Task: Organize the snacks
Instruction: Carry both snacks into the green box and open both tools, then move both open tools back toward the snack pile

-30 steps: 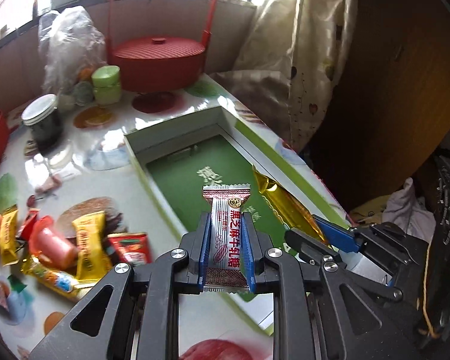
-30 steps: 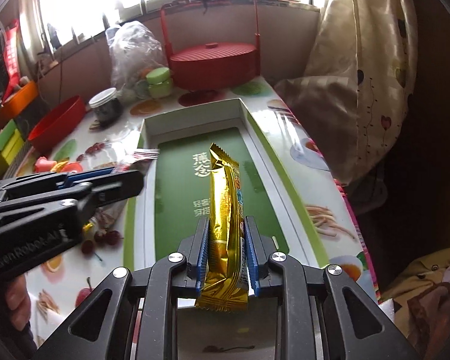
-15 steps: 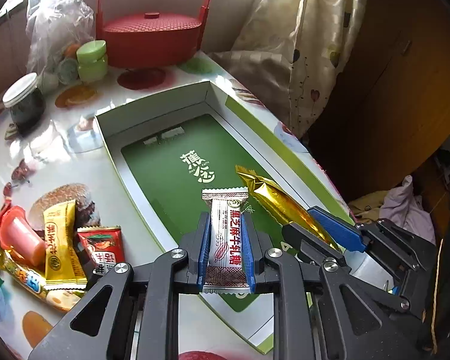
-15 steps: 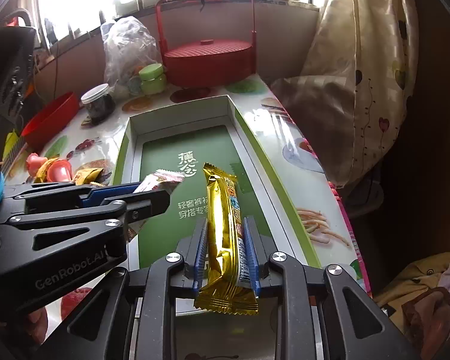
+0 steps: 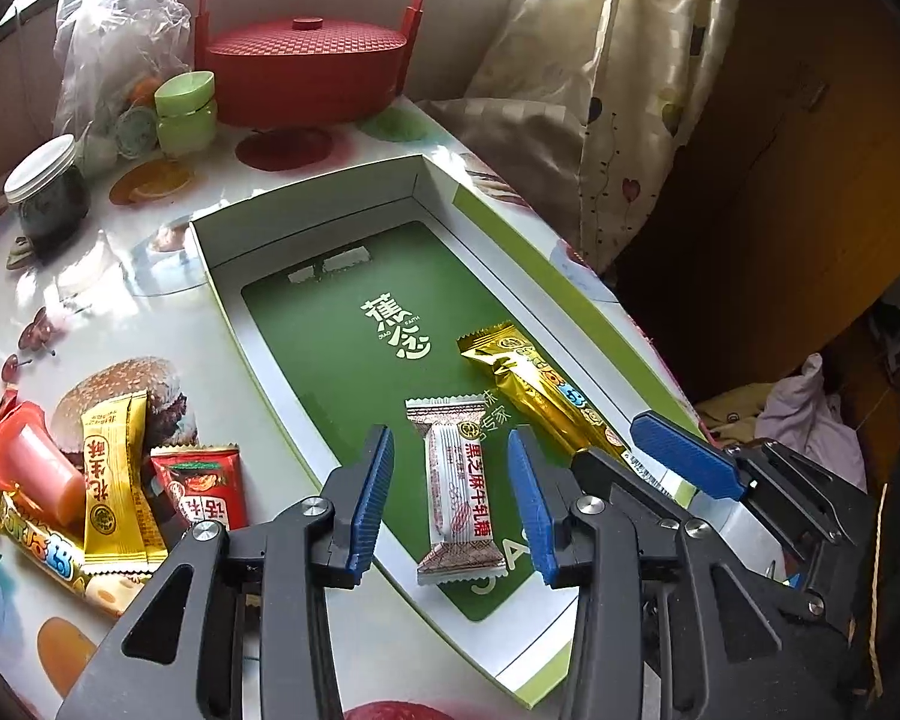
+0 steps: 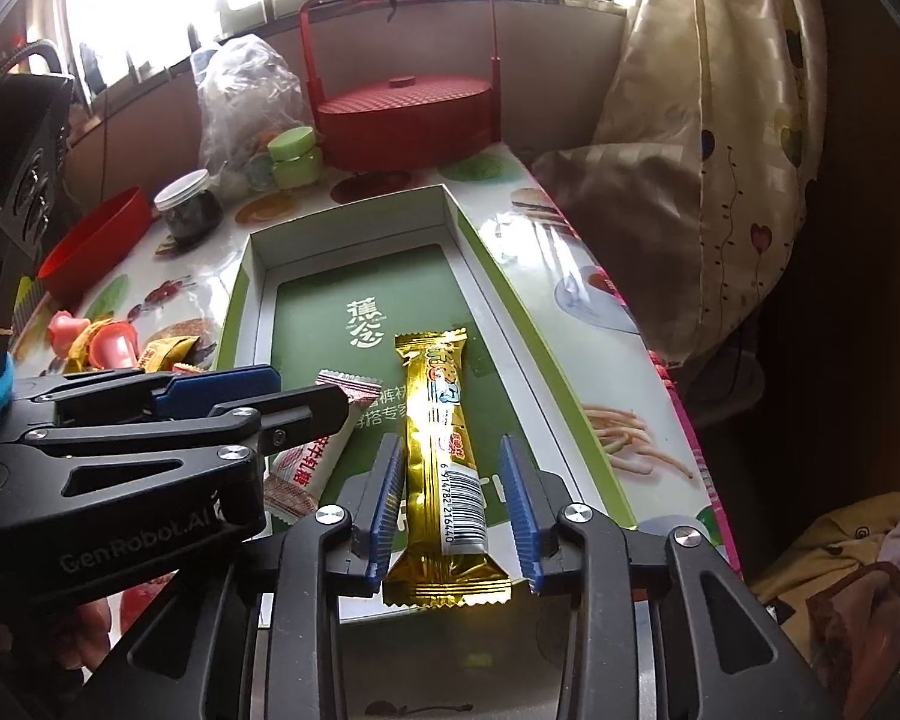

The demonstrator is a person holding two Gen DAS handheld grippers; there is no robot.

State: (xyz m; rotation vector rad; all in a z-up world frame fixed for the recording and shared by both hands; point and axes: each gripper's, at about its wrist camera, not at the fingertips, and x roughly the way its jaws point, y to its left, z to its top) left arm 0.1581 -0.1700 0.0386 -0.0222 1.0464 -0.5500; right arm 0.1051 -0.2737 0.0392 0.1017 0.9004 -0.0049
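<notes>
A white-and-red nougat candy [image 5: 459, 492] lies on the green floor of the open gift box [image 5: 306, 222]. It sits between the blue pads of my left gripper [image 5: 450, 501]; the jaws are opening and neither pad touches it. Beside it lies a long gold wafer bar [image 6: 444, 450], flat in the box [image 6: 354, 228] between the pads of my right gripper [image 6: 453, 507]. Those jaws are opening too, and the bar rests loose. Each view shows the other gripper: the right gripper [image 5: 606, 438] and the left gripper [image 6: 303, 390]. Both views also show the other sweet: the gold bar [image 5: 540, 396] and the candy [image 6: 312, 468].
Loose snacks lie left of the box: a yellow candy [image 5: 117, 480], a red packet [image 5: 201, 486] and a pink jelly cup [image 5: 36, 468]. A red lidded basket [image 5: 306, 78], a dark jar [image 5: 45, 192], green tubs [image 5: 186, 108] and a red bowl [image 6: 96, 246] stand behind. A curtain [image 5: 630, 90] hangs on the right.
Both grippers came down over the box and their jaws parted. The candy and the gold bar, gripped upright before, now lie flat on the box floor.
</notes>
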